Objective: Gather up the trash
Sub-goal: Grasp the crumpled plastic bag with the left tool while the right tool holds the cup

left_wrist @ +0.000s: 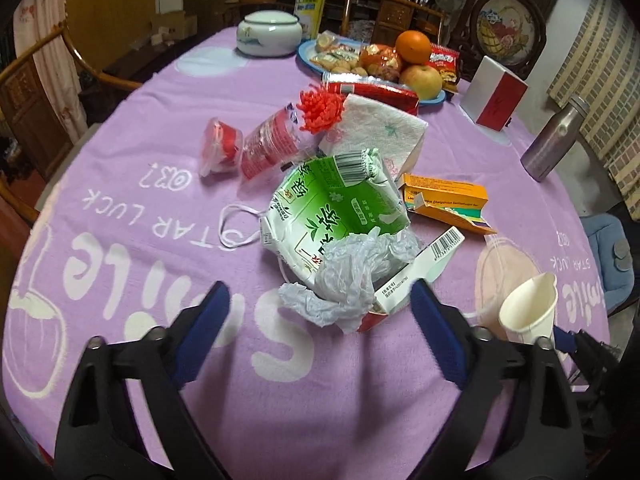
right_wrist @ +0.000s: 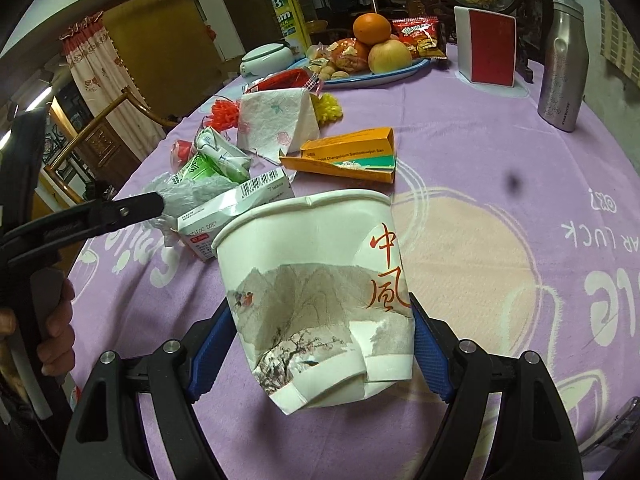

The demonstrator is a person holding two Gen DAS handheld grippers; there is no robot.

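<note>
Right wrist: paper cup [right_wrist: 320, 300] pinched between jaws.

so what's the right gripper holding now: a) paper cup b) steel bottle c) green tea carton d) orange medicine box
a, the paper cup sits pinched, creased, between the right gripper jaws, while the other three are out on the table.

Right gripper [right_wrist: 322, 336] clamped on the paper cup [right_wrist: 320, 288], blue pads squeezing its lower half, cup creased & tilted, mouth toward 11 o'clock. I see the left gripper [right_wrist: 154, 204] at 9 o'clock, its tip at the crumpled plastic bag [right_wrist: 188, 196] beside the white medicine box [right_wrist: 236, 216]. Orange carton [right_wrist: 348, 156] at 12, tissue [right_wrist: 276, 120] behind it, steel bottle [right_wrist: 562, 64] at 2.
</note>
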